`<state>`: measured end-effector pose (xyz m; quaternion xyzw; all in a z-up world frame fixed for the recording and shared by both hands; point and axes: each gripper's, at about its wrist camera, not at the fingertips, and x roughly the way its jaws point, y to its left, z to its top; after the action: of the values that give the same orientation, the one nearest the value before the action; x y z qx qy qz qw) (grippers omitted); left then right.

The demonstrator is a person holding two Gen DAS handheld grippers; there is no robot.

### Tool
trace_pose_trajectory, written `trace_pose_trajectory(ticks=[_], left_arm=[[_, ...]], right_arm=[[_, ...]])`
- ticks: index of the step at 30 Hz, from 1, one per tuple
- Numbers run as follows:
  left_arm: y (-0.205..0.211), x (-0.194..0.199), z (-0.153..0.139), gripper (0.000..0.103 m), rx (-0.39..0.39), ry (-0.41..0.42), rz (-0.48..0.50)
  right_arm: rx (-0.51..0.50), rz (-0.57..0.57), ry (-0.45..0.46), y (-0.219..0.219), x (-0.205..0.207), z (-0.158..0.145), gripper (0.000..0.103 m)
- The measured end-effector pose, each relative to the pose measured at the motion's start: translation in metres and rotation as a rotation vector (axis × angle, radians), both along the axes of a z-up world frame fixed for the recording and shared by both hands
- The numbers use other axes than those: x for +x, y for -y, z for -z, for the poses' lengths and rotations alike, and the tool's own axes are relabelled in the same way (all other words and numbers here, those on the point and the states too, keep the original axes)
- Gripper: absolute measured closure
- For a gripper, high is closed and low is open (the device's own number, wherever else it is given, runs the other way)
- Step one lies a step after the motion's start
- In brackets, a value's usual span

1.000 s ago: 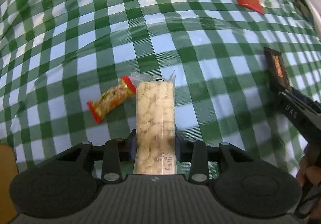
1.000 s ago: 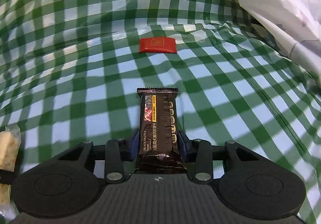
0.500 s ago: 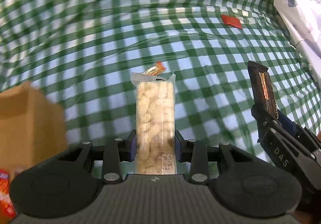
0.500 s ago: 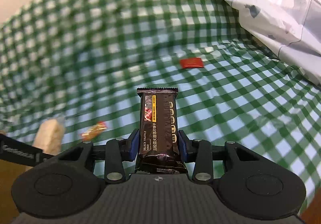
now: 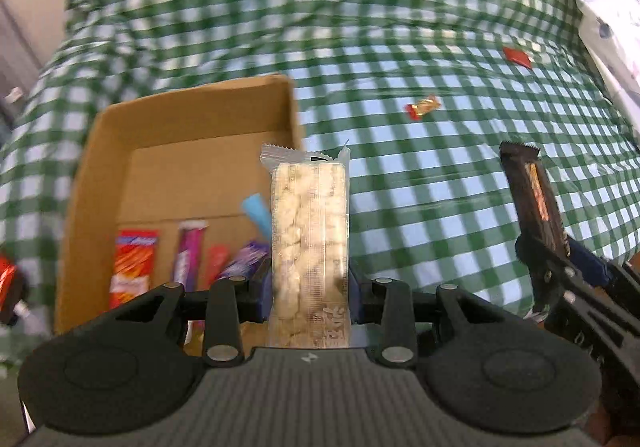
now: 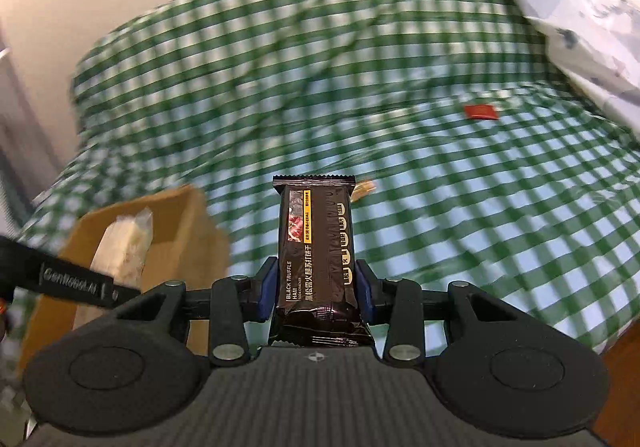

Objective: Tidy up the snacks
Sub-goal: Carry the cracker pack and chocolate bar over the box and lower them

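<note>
My left gripper (image 5: 308, 287) is shut on a clear packet of pale puffed snack (image 5: 308, 239), held upright above the right part of an open cardboard box (image 5: 192, 107). Several snack packets (image 5: 134, 267) lie in the box. My right gripper (image 6: 316, 287) is shut on a dark Black Truffle Ham cracker bar (image 6: 316, 247), held upright to the right of the box (image 6: 176, 215). That bar also shows at the right of the left wrist view (image 5: 532, 199). The puffed packet shows at the left of the right wrist view (image 6: 124, 243).
A green and white checked cloth (image 5: 440, 187) covers the surface. A small red and gold candy (image 5: 422, 107) and a flat red packet (image 5: 517, 57) lie on it far right. A white patterned sheet (image 6: 580, 7) is bunched at the far right. A red packet (image 5: 6, 279) lies left of the box.
Both grippers have risen and swung left with their snacks. The cardboard box has come fully into view under the left gripper. The candy and red packet now lie farther away.
</note>
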<state>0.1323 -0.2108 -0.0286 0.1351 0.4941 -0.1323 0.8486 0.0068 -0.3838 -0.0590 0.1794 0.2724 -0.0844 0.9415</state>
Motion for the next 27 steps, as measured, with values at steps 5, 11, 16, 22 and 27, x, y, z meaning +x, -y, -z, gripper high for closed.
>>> trace_pose_trajectory(ticks=[5,11,16,22,27], left_arm=[[-0.053,-0.030,-0.015,0.063,-0.030,0.030,-0.053],[-0.100,-0.063,-0.020,0.063,-0.050,0.059,-0.093],[-0.135,-0.083,-0.018,0.063,-0.075,0.062,-0.128],[-0.164,-0.103,-0.019,0.063,-0.092,0.076,-0.162],[-0.180,-0.106,-0.019,0.063,-0.100,0.082,-0.176]], right_arm=[[-0.005,-0.096,0.003,-0.056,-0.020,-0.012,0.061],[-0.003,-0.182,-0.019,-0.109,-0.039,-0.016,0.061],[-0.048,-0.226,-0.032,-0.139,-0.055,-0.020,0.061],[-0.089,-0.246,-0.022,-0.161,-0.070,-0.025,0.061],[-0.117,-0.264,-0.034,-0.175,-0.067,-0.027,0.061]])
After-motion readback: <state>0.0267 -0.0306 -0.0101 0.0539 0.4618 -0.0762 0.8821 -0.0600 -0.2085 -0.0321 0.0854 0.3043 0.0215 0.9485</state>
